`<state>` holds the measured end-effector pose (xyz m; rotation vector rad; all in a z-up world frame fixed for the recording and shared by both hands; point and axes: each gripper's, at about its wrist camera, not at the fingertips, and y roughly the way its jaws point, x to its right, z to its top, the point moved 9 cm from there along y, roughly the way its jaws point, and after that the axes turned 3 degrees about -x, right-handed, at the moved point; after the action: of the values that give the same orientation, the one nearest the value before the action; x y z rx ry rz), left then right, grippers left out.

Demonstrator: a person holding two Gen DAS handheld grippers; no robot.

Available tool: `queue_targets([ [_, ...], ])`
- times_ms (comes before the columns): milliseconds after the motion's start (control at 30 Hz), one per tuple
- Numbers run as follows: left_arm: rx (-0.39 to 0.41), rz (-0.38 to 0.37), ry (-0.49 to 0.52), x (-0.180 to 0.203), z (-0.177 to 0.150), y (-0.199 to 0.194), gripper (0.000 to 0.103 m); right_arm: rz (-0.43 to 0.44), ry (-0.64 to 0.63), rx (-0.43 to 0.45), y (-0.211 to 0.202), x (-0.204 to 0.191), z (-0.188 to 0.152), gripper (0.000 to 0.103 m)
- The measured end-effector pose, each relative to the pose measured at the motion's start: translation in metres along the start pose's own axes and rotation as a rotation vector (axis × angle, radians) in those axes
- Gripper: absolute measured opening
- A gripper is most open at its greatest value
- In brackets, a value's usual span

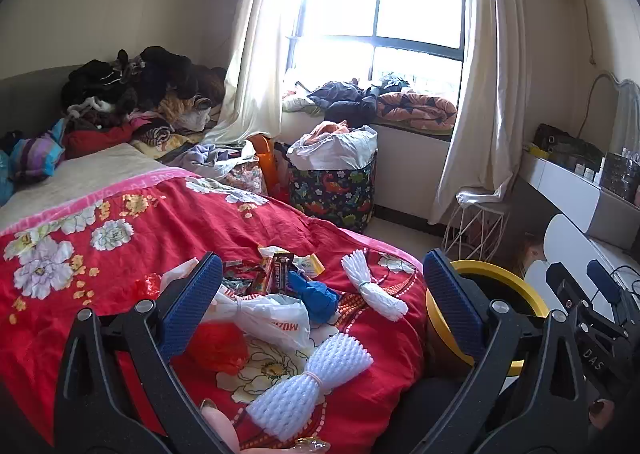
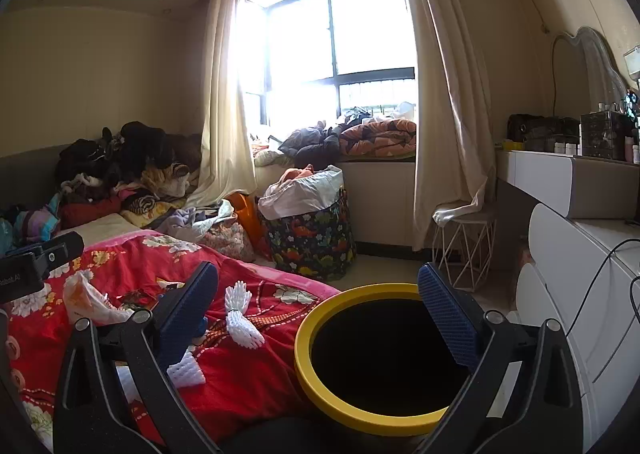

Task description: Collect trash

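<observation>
Both wrist views face the window (image 1: 380, 1) (sharing bed (image 1: 200, 221) and bin (image 2: 360, 358)).

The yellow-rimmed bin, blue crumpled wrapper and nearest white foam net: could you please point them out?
Yellow-rimmed bin (image 2: 310, 370), right wrist view, left rim.
Blue crumpled wrapper (image 1: 316, 296), left wrist view, middle.
Nearest white foam net (image 1: 310, 380), left wrist view, tied waist.

the left tool (image 1: 322, 294) tilts slightly downward with its two blue-padded jaws spread wide and nothing between them. the right tool (image 2: 318, 318) is nearly level, jaws equally wide, empty. a fingertip (image 1: 218, 428) shows under the left tool.
</observation>
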<state>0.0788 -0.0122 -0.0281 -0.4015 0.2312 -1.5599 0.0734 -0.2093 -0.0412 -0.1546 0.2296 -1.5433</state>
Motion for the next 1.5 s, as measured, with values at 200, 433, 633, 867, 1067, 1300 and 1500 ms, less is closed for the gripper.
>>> queue_targets([
  [200,0.000,-0.001,-0.001,0.001,0.000,0.000,0.092,0.000,-0.002,0.001,-0.001,-0.001,0.000,0.097],
  [433,0.001,0.000,0.000,0.000,0.001,-0.001,0.092,0.000,-0.002,0.001,-0.001,-0.002,0.000,0.097],
  [633,0.001,-0.002,0.000,0.000,0.002,-0.001,0.092,0.000,-0.002,0.001,-0.001,-0.002,-0.001,0.097],
  [867,0.002,-0.003,0.000,0.001,0.001,-0.002,0.092,0.000,-0.002,0.001,-0.001,-0.003,-0.001,0.097],
  [1067,0.004,-0.008,-0.003,0.000,0.002,-0.002,0.092,0.000,-0.001,-0.002,0.000,-0.004,-0.002,0.097],
  [1300,0.003,-0.008,-0.002,0.001,0.001,-0.002,0.092,0.006,0.002,-0.012,0.001,-0.008,-0.007,0.097],
  [1500,-0.002,0.002,-0.018,-0.010,0.004,-0.003,0.092,0.043,0.006,-0.041,0.010,-0.012,-0.013,0.097],
])
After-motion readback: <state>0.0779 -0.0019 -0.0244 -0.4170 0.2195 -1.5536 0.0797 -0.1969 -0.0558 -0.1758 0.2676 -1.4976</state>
